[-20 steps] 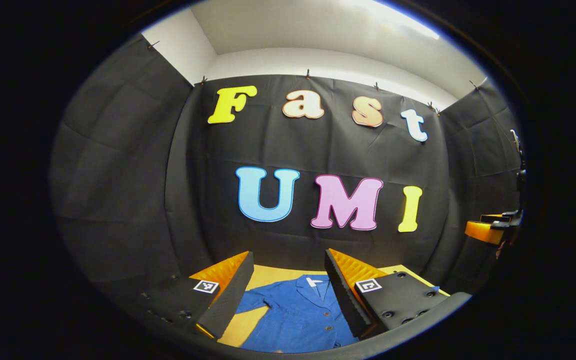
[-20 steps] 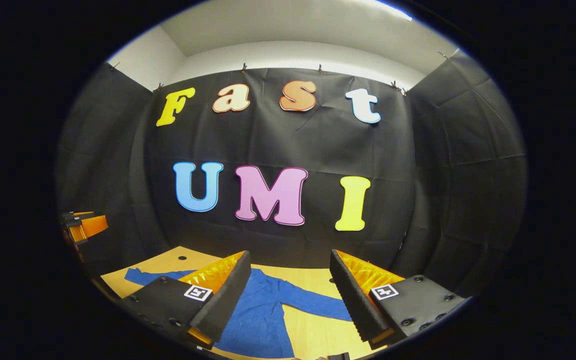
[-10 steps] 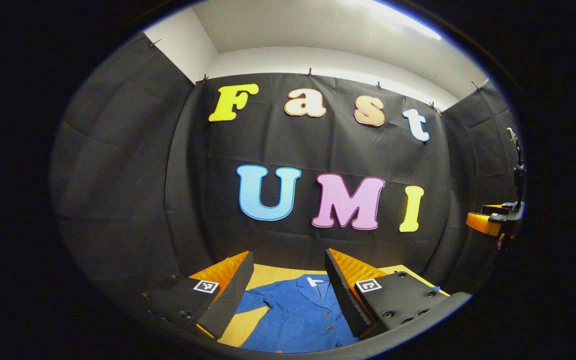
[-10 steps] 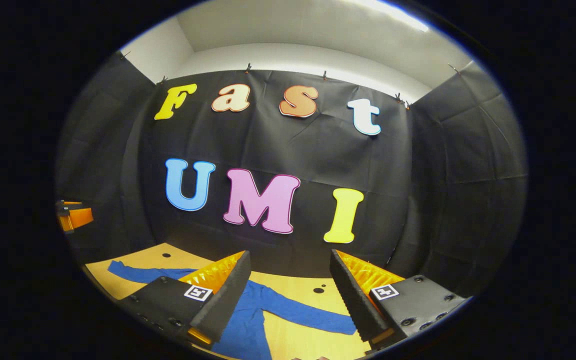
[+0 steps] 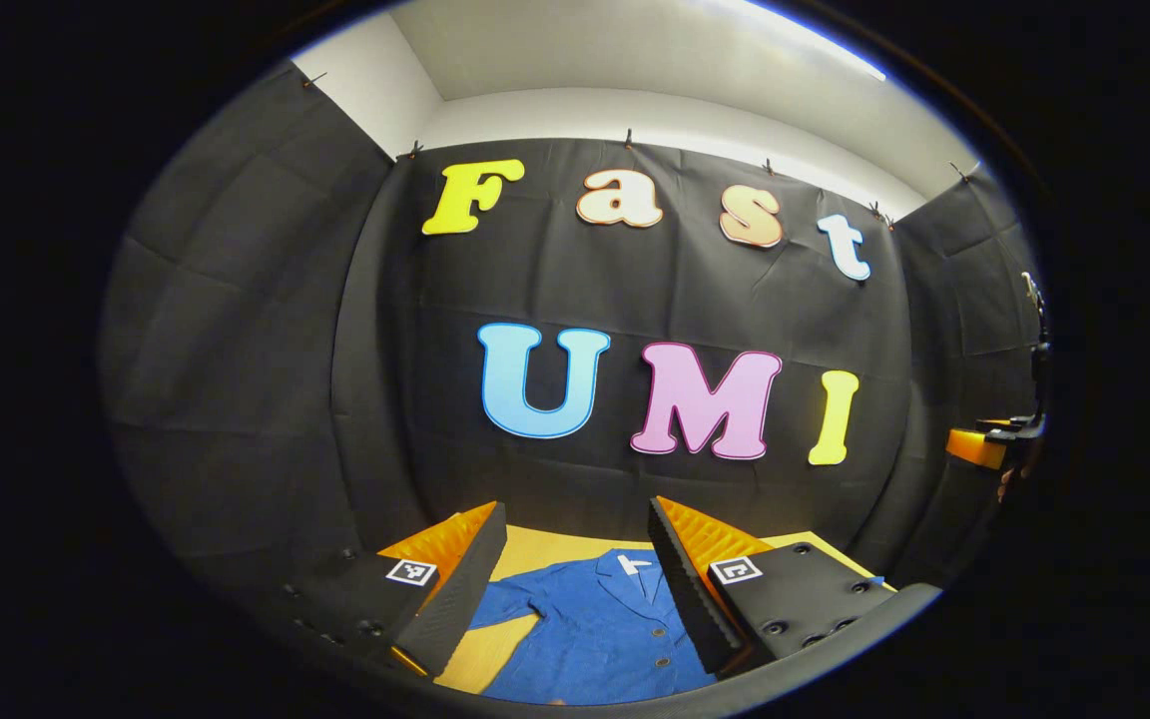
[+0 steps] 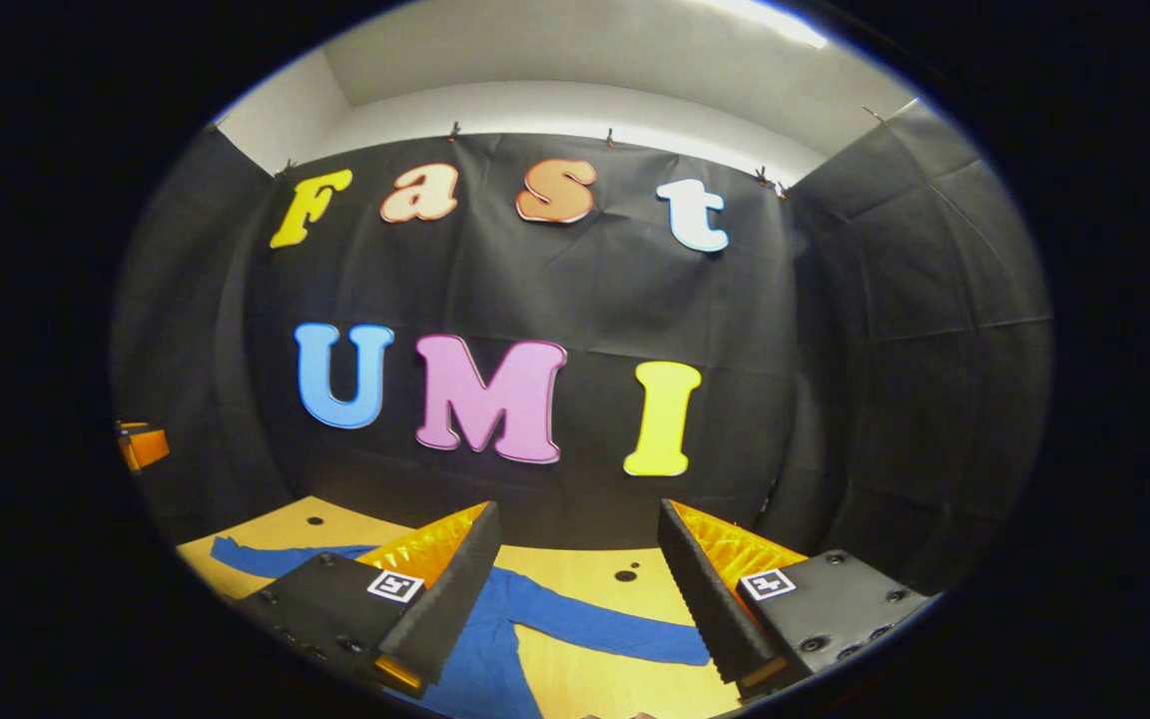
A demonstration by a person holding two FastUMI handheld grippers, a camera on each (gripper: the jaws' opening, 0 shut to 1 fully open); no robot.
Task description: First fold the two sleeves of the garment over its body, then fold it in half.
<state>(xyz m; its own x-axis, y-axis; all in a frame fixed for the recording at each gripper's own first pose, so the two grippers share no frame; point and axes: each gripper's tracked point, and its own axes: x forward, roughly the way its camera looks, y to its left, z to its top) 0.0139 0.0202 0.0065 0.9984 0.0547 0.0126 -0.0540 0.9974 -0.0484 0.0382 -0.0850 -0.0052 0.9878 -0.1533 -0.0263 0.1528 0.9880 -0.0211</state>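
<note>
Left gripper (image 5: 575, 559): jaws wide, nothing held, hanging above the wooden table (image 5: 555, 547). Blue shirt (image 5: 595, 629) flat below and ahead, collar pointing away, button line running along the fingers. Shirt body straight under this tool, so nearer to the chest than to any cuff. Far right edge: other gripper (image 5: 984, 444), off to the side.

Right gripper (image 6: 580, 564): jaws wide too, empty, above the table (image 6: 635, 689). Sleeve (image 6: 605, 631) lying crosswise under the gap between the fingers, long axis left to right, cuff end near the right finger. Likely the nearer tool for that sleeve. Opposite sleeve (image 6: 256, 559) stretched out leftward, visible here; collar and buttons clear in the left gripper view.
</note>
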